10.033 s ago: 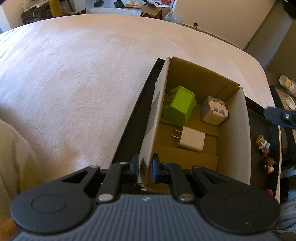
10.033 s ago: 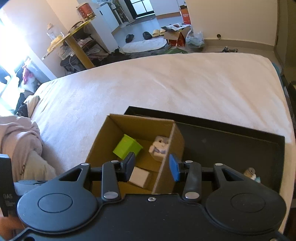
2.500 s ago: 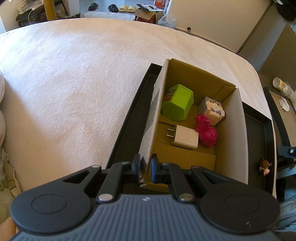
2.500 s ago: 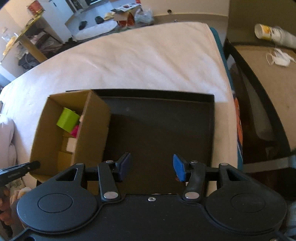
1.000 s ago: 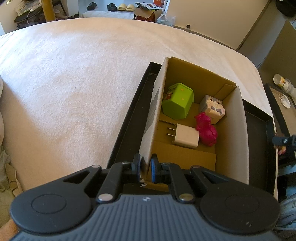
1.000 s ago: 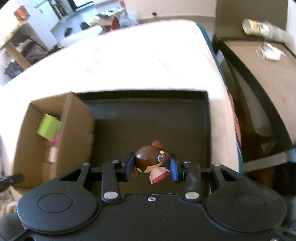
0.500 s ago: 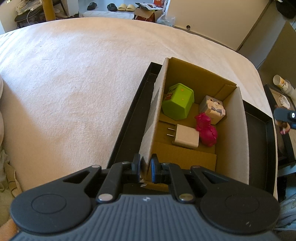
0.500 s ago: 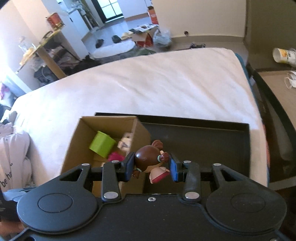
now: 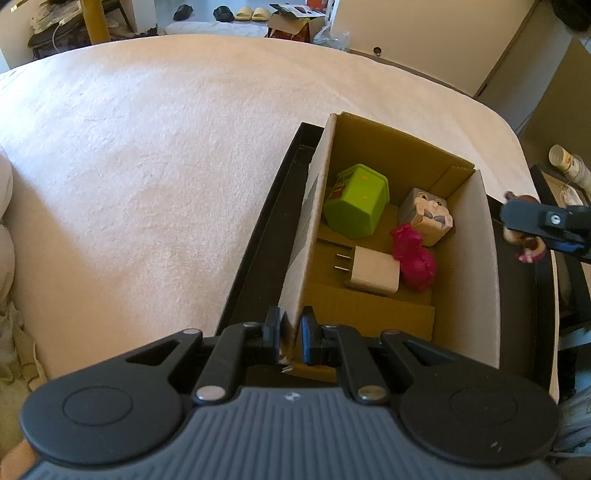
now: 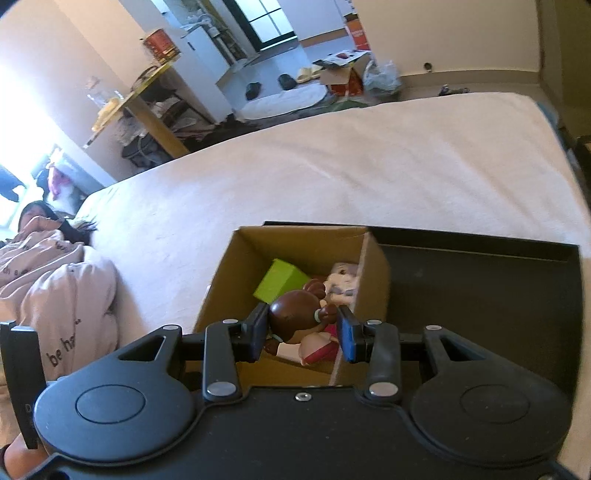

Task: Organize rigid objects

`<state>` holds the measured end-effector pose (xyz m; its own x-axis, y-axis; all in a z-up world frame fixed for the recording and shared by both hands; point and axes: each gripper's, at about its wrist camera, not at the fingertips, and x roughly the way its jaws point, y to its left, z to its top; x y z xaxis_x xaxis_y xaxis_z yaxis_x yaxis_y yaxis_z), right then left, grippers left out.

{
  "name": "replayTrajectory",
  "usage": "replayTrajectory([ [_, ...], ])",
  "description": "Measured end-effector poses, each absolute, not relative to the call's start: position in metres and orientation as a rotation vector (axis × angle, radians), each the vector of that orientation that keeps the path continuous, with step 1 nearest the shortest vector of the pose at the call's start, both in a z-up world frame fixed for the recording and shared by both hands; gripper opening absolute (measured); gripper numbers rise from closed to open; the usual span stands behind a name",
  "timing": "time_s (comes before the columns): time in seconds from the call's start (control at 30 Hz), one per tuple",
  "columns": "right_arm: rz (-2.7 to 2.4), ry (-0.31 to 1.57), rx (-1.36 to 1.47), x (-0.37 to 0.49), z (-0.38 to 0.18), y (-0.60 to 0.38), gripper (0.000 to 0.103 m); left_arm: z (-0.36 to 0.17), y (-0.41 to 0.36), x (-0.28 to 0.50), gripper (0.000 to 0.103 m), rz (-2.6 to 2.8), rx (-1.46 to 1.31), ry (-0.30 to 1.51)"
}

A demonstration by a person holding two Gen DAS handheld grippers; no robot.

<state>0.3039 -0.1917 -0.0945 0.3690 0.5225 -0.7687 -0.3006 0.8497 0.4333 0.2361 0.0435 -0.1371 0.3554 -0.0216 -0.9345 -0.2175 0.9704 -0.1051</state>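
A wide bed (image 10: 332, 173) with a pale pink cover fills the room's middle. Beyond its far edge, slippers and shoes (image 9: 236, 13) lie on the grey floor beside an open cardboard carton (image 10: 343, 74). To the bed's far left stands a yellow-legged table (image 10: 147, 107) crowded with clutter, with a white cabinet (image 10: 207, 55) behind it. Strong daylight floods in at the far left. A cream wall (image 10: 443, 33) runs along the bed's far right side.
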Motion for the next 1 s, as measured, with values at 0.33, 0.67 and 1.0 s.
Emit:
replayTrajectory([
  [0.33, 0.608, 1.108, 0.230, 0.303, -0.103, -0.176, 0.042, -0.134, 0.047, 0.237, 0.010, 0.140, -0.227, 1.202],
  [0.67, 0.616, 1.083, 0.278, 0.284, -0.092, -0.222, 0.049, -0.136, 0.048, 0.237, 0.013, 0.141, -0.233, 1.213],
  [1.0, 0.587, 1.018, 0.330, 0.261, -0.084, -0.261, 0.072, -0.116, 0.054, 0.218, 0.032, 0.166, -0.226, 1.176],
])
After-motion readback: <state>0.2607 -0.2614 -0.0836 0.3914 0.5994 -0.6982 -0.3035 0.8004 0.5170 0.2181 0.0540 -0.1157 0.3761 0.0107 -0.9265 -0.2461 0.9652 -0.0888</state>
